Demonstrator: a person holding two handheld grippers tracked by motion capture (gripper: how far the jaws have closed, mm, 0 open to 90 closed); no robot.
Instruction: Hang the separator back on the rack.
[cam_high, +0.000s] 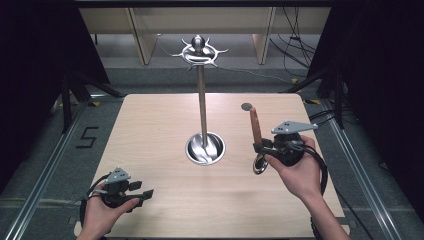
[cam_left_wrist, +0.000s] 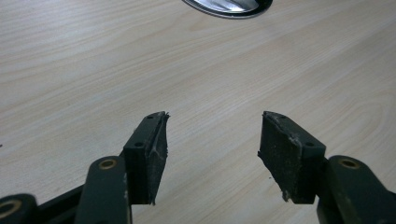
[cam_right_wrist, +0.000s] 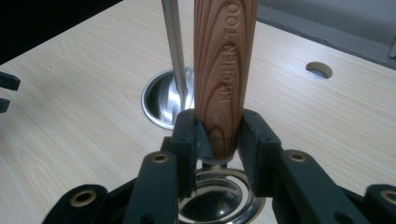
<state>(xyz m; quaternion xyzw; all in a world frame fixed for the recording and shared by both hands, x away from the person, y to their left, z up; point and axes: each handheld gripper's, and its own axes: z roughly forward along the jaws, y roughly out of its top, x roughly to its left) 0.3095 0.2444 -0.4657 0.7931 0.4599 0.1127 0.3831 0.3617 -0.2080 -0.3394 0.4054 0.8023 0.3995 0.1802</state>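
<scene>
Ladle (cam_right_wrist: 224, 70) wooden handle reads "KITCHEN TOO…"; right tongs (cam_right_wrist: 218, 135) grasping it; left tongs (cam_left_wrist: 212, 144) released.

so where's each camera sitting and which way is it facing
High view: above the person's side, looking forward and down on the table; both hands, left gripper and right gripper show.
Left gripper view: on the left gripper, facing across bare wood; open jaws show.
Right gripper view: on the right gripper, clamped on the wooden handle.
All share the stand's base.
</scene>
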